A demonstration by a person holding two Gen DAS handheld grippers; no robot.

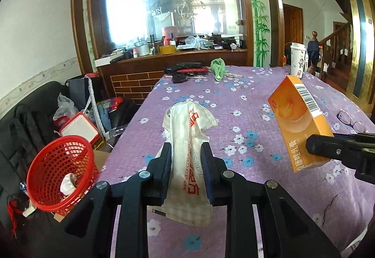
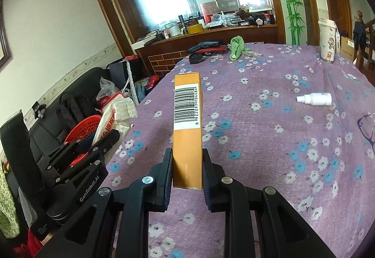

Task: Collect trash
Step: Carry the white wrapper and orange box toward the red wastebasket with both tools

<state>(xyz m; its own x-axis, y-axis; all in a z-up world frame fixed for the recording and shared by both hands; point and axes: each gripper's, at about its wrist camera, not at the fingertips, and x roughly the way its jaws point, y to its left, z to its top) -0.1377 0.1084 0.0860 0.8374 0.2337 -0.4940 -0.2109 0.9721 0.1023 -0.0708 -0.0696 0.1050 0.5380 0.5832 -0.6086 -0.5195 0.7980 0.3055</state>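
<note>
My left gripper [image 1: 186, 152] is shut on a white plastic wrapper with red print [image 1: 187, 140], held above the purple flowered tablecloth [image 1: 246, 94]. The wrapper also shows in the right wrist view [image 2: 114, 119], with the left gripper [image 2: 103, 140] at the left. My right gripper [image 2: 187, 157] is shut on a long orange box with a barcode [image 2: 187, 117], held above the table. The box [image 1: 300, 122] and the right gripper's fingers [image 1: 323, 146] show at the right of the left wrist view. A red mesh basket [image 1: 58, 173] stands beside the table at lower left, with a white scrap inside.
A white spray bottle [image 2: 315, 98] and glasses [image 2: 368, 126] lie on the table at right. A paper cup [image 1: 297, 60], a green cloth [image 1: 218, 68] and dark objects [image 1: 185, 70] sit at the far end. A cluttered black sofa [image 1: 35, 122] is at left.
</note>
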